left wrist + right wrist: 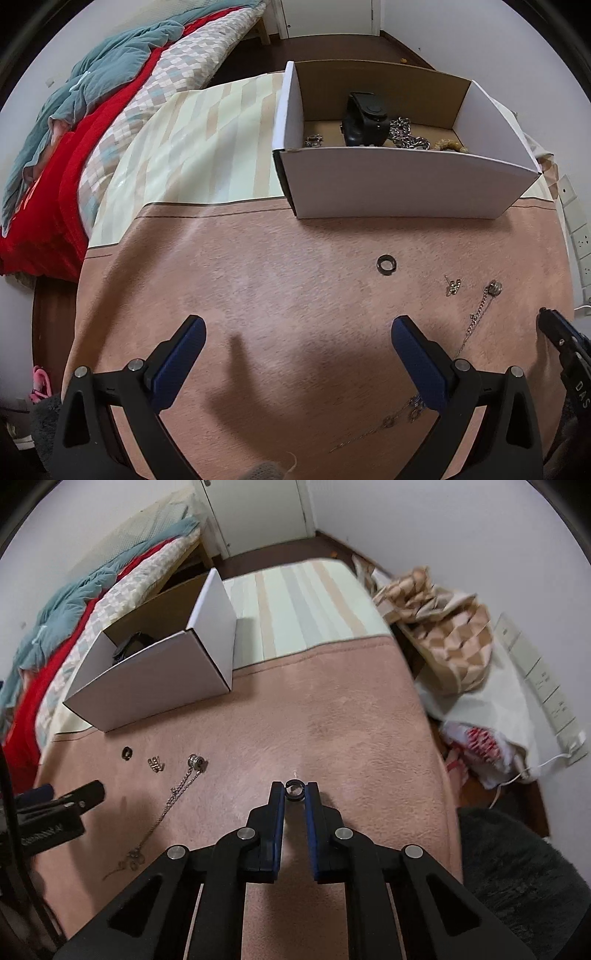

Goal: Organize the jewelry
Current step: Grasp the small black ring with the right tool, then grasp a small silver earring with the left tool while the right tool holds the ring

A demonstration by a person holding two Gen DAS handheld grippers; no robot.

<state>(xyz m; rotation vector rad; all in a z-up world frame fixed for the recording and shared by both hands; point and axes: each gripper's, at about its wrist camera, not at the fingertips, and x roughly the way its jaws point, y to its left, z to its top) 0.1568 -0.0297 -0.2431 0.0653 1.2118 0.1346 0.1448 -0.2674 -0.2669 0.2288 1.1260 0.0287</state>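
Silver metal, a small ring [294,789] sits pinched between the fingertips of the right gripper [294,788], at the centre of the right wrist view, low over the pink blanket [332,720]. The jaws are clamped on it from both sides, and its open hole faces the camera.

From this grip the white cardboard box [155,679] lies toward the upper left of that view, well apart; my judgement is that the ring goes there next, a carry up and to the left.

In the left wrist view the left gripper [299,328] hangs with jaws spread wide and nothing between them, above bare blanket.

Loose on the blanket I count three more pieces: one dark ring [386,264], one small earring cluster [453,286], and one chain necklace [476,317] whose long axis runs from its round pendant at the upper right down to the lower left. A second fine chain [384,424] may lie near the bottom edge; it is too faint to be sure.

Inside the box [406,184]: one black watch [364,118], one heavy silver chain [408,134], and at least two smaller pieces.
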